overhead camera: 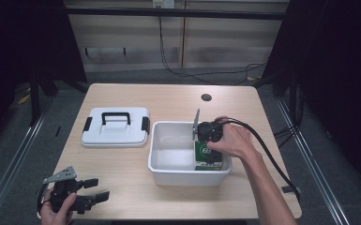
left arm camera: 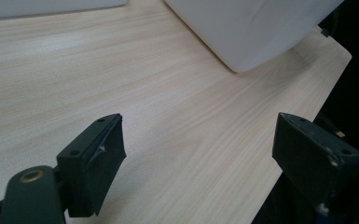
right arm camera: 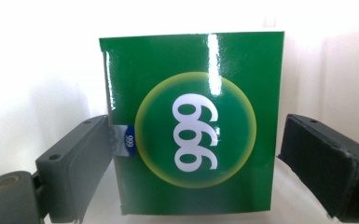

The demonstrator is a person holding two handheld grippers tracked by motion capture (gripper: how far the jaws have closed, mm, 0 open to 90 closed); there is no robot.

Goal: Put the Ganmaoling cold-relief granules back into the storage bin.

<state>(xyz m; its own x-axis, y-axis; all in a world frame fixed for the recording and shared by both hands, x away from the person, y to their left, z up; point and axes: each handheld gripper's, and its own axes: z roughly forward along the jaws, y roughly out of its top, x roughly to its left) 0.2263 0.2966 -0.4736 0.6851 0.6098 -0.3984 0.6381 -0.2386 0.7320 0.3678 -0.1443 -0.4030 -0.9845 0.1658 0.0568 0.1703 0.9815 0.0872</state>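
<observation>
A green box (overhead camera: 208, 158) marked "999" stands upright in the right end of a white bin (overhead camera: 169, 127). My right gripper (overhead camera: 209, 144) reaches down into the bin from above, held by a hand. In the right gripper view the green box (right arm camera: 191, 130) sits between the wide-spread jaws of the right gripper (right arm camera: 196, 135); the left jaw touches its edge and the right jaw stands just beside it. My left gripper (overhead camera: 99, 189) rests low at the table's front left corner, open and holding nothing. In its own view the left gripper (left arm camera: 198, 135) has only bare wood between its jaws.
A white lid (overhead camera: 116, 126) with a black handle and clips lies flat to the left of the bin. The bin's outer wall (left arm camera: 251, 28) shows ahead of the left gripper. A cable hole (overhead camera: 206, 97) is in the wooden table (overhead camera: 136, 187) behind the bin.
</observation>
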